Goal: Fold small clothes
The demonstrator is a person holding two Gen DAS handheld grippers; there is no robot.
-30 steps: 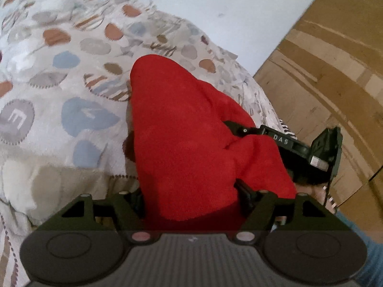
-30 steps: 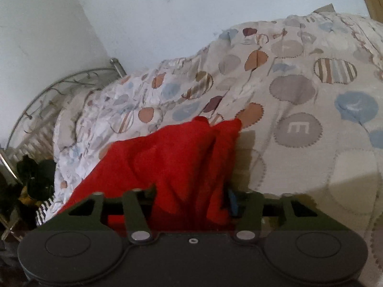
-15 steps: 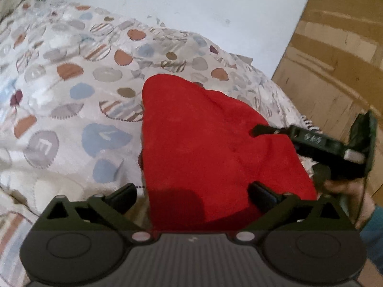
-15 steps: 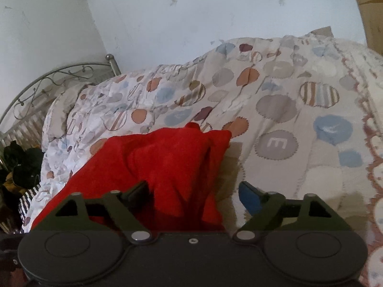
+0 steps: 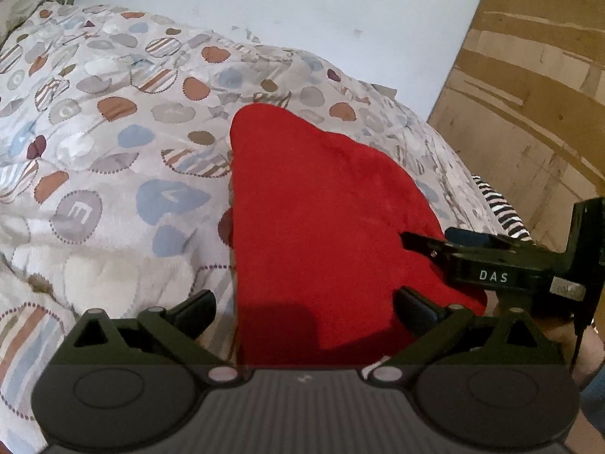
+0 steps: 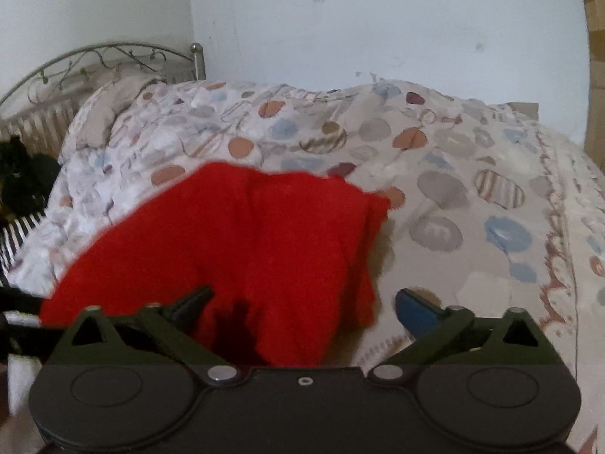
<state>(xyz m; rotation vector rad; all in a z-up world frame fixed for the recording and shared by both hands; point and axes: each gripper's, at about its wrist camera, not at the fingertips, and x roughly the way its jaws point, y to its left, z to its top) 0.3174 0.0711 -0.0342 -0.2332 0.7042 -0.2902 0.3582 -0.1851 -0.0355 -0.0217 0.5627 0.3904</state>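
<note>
A red garment (image 5: 321, 219) lies folded on the patterned quilt (image 5: 113, 204). My left gripper (image 5: 306, 310) is open, its two fingers spread wide just short of the garment's near edge and touching nothing. In the left wrist view one black finger (image 5: 472, 261) of the other gripper reaches in from the right over the cloth's right edge. In the right wrist view the red garment (image 6: 245, 246) is blurred. My right gripper (image 6: 304, 300) has its jaws opening; the near edge of the garment lies between and below them, and the pads do not press on it.
The quilt (image 6: 472, 208) covers a bed with a metal headboard (image 6: 102, 56) against a white wall. A wooden panel (image 5: 529, 94) stands on the right of the left wrist view. Striped fabric (image 5: 499, 208) shows at the bed's edge. A dark heap (image 6: 22, 178) sits at the left.
Both grippers have gone from shut on the red garment to wide open, letting it go. Both have drawn back a little, and the garment now rests flat on the quilt.
</note>
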